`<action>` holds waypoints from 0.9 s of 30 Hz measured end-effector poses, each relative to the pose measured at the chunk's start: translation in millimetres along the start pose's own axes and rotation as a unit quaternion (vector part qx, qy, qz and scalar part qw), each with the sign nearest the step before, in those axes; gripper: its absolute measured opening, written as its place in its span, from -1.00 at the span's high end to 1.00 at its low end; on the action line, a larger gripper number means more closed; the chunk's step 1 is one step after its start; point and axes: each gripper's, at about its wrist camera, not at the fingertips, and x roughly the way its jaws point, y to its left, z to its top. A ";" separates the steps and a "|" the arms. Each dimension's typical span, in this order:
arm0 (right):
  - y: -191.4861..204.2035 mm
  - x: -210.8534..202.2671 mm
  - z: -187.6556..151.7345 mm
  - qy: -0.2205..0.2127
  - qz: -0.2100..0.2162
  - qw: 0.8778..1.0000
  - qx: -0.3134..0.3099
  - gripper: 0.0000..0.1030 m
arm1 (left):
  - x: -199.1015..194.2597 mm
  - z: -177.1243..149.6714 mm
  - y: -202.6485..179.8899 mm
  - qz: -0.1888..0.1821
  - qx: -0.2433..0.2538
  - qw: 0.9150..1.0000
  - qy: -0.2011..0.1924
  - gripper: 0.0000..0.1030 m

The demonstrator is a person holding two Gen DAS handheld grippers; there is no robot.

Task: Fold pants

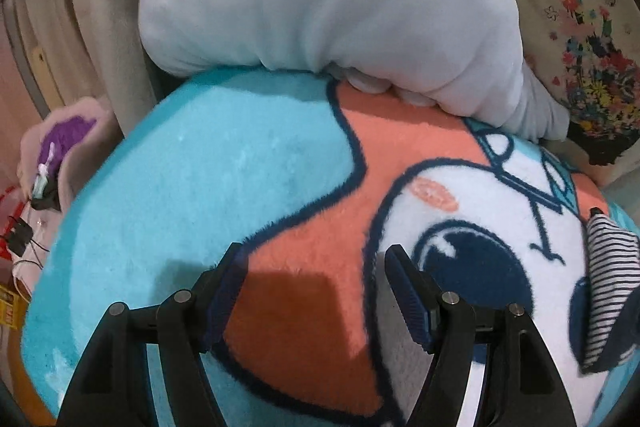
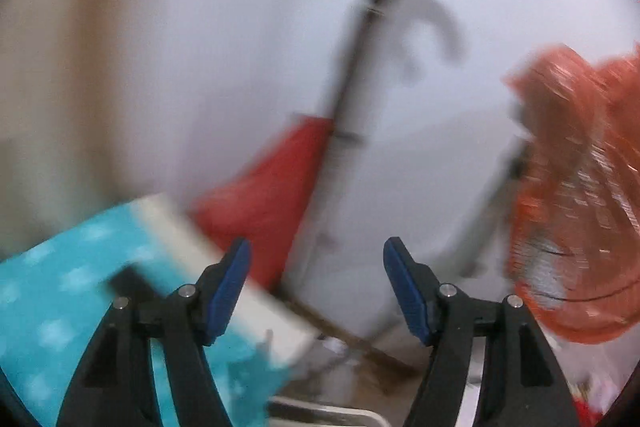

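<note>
In the left wrist view a piece of navy-and-white striped cloth (image 1: 608, 287), likely the pants, lies at the right edge on a fleece blanket (image 1: 208, 187) printed in turquoise, coral and white. My left gripper (image 1: 316, 263) is open and empty, hovering low over the coral part of the blanket, well left of the striped cloth. My right gripper (image 2: 316, 259) is open and empty, raised and pointing at a white wall (image 2: 200, 47); that view is motion-blurred and shows no striped cloth.
A white pillow (image 1: 328, 3) lies at the blanket's far edge, a floral cushion (image 1: 592, 59) to its right. A purple-and-pink item with wires (image 1: 56, 155) sits at left. The right wrist view shows a coat stand (image 2: 360, 87), red cloth (image 2: 272, 187), an orange net bag (image 2: 580, 207), turquoise bedding (image 2: 60, 299).
</note>
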 end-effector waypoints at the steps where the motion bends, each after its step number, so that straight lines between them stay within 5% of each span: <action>1: 17.1 -11.1 -7.4 -0.003 0.035 0.999 -0.008 -0.33 | -1.2 -1.4 -3.3 0.000 0.007 1.000 0.000 -0.44; 4: 77.0 -38.2 -36.4 0.019 0.181 0.983 -0.016 -0.37 | -9.9 -5.9 -11.0 -0.026 0.010 1.000 0.006 -0.44; 6: 118.3 -50.3 -54.7 0.051 0.274 0.960 -0.028 -0.37 | -17.5 -7.8 -17.6 -0.041 0.014 0.999 0.007 -0.44; 10: 211.7 -80.7 -91.4 0.103 0.412 0.902 -0.083 -0.37 | -38.8 -11.2 -53.5 -0.094 0.048 0.994 0.005 -0.44; 14: 291.7 -89.5 -119.8 0.188 0.540 0.817 -0.078 -0.37 | -42.1 -11.6 -102.9 -0.149 0.080 0.985 0.029 -0.45; 16: 322.6 -90.7 -129.5 0.220 0.572 0.787 -0.071 -0.37 | -31.8 -12.9 -131.0 -0.188 0.087 0.976 0.062 -0.45; 20: 370.8 -104.6 -145.1 0.242 0.585 0.769 -0.094 -0.38 | -14.1 -17.9 -185.0 -0.235 0.110 0.960 0.101 -0.46; 24: 402.0 -105.6 -158.4 0.263 0.593 0.753 -0.107 -0.38 | -13.2 -21.7 -217.3 -0.235 0.139 0.959 0.079 -0.52; 26: 406.8 -108.2 -162.2 0.263 0.594 0.752 -0.116 -0.38 | -14.0 -20.2 -223.7 -0.249 0.137 0.955 0.084 -0.43; 27: 410.4 -110.5 -163.4 0.255 0.594 0.753 -0.120 -0.14 | -12.4 -18.8 -225.6 -0.256 0.140 0.953 0.085 -0.07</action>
